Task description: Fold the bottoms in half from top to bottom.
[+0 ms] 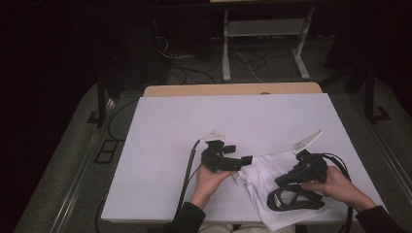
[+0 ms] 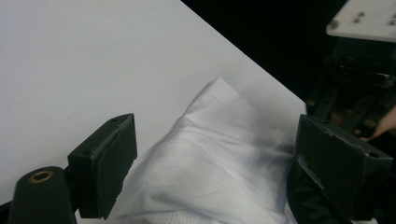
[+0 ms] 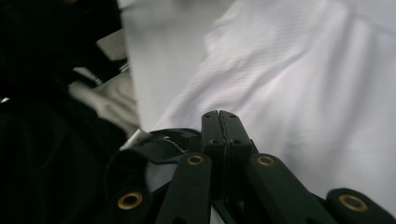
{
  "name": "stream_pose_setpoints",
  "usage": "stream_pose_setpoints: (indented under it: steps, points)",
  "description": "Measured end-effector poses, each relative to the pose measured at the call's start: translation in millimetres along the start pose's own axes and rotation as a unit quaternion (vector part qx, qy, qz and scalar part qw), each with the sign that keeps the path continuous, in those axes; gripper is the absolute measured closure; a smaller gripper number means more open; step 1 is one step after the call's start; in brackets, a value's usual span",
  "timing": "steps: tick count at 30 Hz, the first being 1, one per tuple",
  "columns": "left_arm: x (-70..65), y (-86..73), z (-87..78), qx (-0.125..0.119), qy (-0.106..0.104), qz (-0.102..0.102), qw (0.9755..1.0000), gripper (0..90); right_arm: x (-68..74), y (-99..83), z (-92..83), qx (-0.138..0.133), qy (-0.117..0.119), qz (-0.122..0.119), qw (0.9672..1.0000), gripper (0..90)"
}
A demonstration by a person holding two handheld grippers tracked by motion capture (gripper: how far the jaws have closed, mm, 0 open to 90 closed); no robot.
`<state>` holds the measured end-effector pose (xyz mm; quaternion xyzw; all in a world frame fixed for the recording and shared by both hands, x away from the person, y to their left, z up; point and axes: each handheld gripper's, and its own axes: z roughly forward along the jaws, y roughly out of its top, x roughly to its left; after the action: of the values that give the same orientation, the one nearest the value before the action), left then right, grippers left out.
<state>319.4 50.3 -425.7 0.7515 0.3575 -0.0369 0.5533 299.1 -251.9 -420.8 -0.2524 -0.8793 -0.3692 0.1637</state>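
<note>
Two claws at a white cloth (image 1: 272, 187) on the surface (image 1: 165, 136).
Left claw (image 2: 212, 172) wide astride the cloth; right claw (image 3: 219, 122) closed, apparently empty: a pull may slip, cloth ungripped.

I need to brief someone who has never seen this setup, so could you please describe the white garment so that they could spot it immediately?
Start from the white table and look along its near edge, towards the right. There, between the left gripper and the right gripper, lies a crumpled white garment. Its creases and finely perforated fabric set it apart from the smooth tabletop.
</note>
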Motion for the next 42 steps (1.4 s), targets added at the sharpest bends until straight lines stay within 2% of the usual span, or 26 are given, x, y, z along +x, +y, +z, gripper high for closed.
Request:
stream_pose_setpoints:
  steps: [3,10,14,17,23,37,40,42]
  points:
    - [-0.9,-0.5,1.4,0.001,-0.001,0.001,1.0000,12.3,7.6,-5.4,0.3,0.005,0.018,-0.008,0.9998,88.5]
    - [-1.2,-0.9,2.7,0.002,-0.002,0.001,1.0000,12.3,15.5,-21.1,8.6,0.023,0.033,-0.014,0.9991,88.4]
    - [-1.3,-1.1,3.5,0.002,-0.003,0.000,1.0000,12.3,19.3,-28.4,13.6,0.044,0.045,-0.027,0.9976,88.4]
    - [-1.6,-1.5,4.5,0.004,-0.003,0.000,1.0000,12.3,21.1,-33.2,15.9,0.063,0.045,-0.033,0.9965,88.4]
    - [-2.0,-2.1,6.1,0.007,-0.005,0.000,1.0000,12.3,20.1,-41.2,17.1,0.079,0.047,-0.031,0.9952,88.4]
    - [-0.9,-2.3,6.1,0.009,-0.005,-0.001,0.9999,11.8,19.3,-48.4,17.7,0.082,0.049,-0.034,0.9948,88.5]
    - [-0.5,-2.8,5.5,0.010,-0.004,-0.002,0.9999,11.6,20.7,-47.8,16.3,0.078,0.052,-0.034,0.9950,82.9]
    - [0.2,-3.0,5.1,0.011,-0.003,-0.001,0.9999,11.6,22.7,-46.8,12.3,0.068,0.045,-0.043,0.9958,79.5]
